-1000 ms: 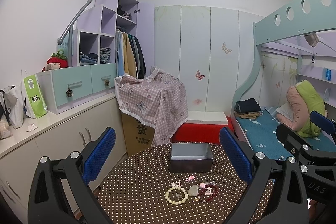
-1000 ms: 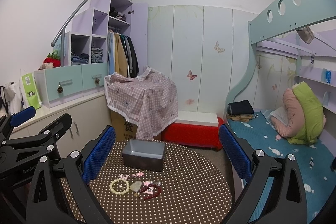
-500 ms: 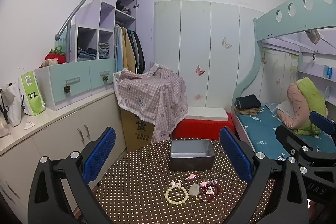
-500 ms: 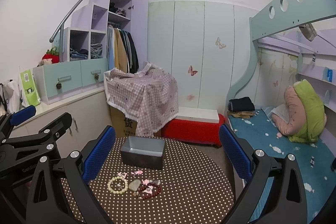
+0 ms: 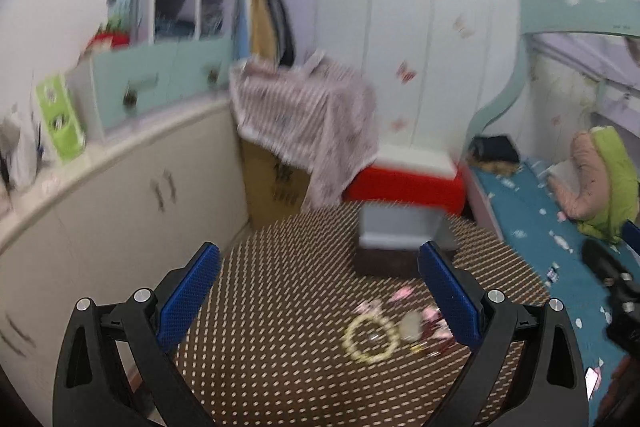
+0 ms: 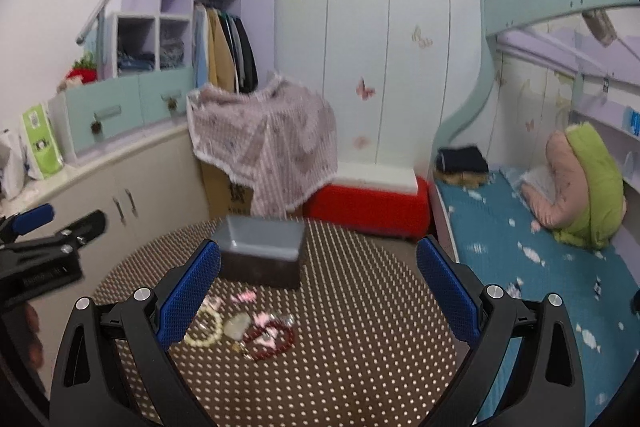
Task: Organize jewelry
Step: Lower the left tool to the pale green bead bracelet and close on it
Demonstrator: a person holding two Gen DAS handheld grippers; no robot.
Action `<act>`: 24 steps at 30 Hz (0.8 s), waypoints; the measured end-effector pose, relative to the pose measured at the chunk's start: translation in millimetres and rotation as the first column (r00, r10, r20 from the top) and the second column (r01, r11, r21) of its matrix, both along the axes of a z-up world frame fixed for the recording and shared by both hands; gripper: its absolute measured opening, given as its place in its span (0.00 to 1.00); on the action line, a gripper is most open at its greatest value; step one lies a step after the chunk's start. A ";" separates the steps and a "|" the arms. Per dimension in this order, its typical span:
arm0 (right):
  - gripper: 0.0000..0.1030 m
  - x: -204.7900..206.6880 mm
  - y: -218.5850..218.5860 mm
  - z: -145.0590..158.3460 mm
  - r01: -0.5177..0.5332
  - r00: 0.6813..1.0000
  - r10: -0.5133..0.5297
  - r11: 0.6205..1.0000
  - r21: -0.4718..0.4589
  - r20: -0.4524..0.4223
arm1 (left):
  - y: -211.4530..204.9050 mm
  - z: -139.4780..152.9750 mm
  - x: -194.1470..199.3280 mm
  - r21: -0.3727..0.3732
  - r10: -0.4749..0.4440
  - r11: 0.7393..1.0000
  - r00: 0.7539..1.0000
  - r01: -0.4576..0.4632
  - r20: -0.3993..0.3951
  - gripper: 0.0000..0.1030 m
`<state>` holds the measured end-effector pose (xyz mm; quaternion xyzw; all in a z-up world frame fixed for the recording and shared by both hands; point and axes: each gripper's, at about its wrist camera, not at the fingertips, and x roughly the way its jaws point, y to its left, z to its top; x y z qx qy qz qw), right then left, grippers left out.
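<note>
A black character is printed on the cardboard box (image 6: 236,193), partly covered.

I count one grey box (image 6: 260,251) toward the far edge of the round dotted table (image 6: 360,347). Nearer the table's front edge I see two bead bracelets: one cream bracelet (image 6: 205,329) and one dark red bracelet (image 6: 272,341). Between them lies one pale stone piece (image 6: 237,325). I make out three or so small pink pieces (image 6: 244,295) scattered just beside these, though blur keeps me from an exact number. My two grippers, left gripper (image 5: 320,291) and right gripper (image 6: 318,289), both gape wide above the table.
</note>
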<state>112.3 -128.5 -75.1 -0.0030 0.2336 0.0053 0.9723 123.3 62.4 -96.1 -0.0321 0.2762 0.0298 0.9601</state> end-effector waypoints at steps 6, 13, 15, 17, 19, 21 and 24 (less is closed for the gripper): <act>0.93 36.9 -5.7 -53.1 -0.002 0.988 -0.002 1.000 -0.027 -0.157 | 25.2 -68.0 38.7 -0.065 0.025 0.997 0.975 -0.040 -0.223 0.93; 0.93 67.0 -6.1 -108.6 -0.019 0.954 0.004 0.999 -0.047 -0.300 | 10.4 -124.3 61.8 -0.028 -0.013 1.000 0.930 0.003 -0.368 0.92; 0.93 73.1 -7.2 -116.2 -0.020 0.947 0.005 0.999 -0.044 -0.322 | 6.1 -132.5 64.5 0.011 -0.006 1.000 0.926 0.012 -0.378 0.92; 0.93 76.7 -7.8 -121.3 -0.023 0.941 0.008 0.999 -0.042 -0.338 | 1.5 -136.6 70.0 0.035 -0.010 0.999 0.917 0.026 -0.399 0.84; 0.93 81.5 -7.2 -126.3 -0.029 0.935 0.013 0.999 -0.039 -0.355 | -1.3 -143.2 73.5 0.028 -0.023 0.999 0.907 0.038 -0.420 0.82; 0.93 86.0 -5.1 -130.6 -0.037 0.930 0.024 0.999 -0.031 -0.367 | -4.6 -147.6 76.4 0.033 -0.036 0.998 0.901 0.055 -0.432 0.81; 0.93 89.4 -2.9 -135.2 -0.046 0.923 0.031 0.998 -0.029 -0.384 | -6.4 -150.4 79.9 0.038 -0.041 0.997 0.899 0.063 -0.436 0.82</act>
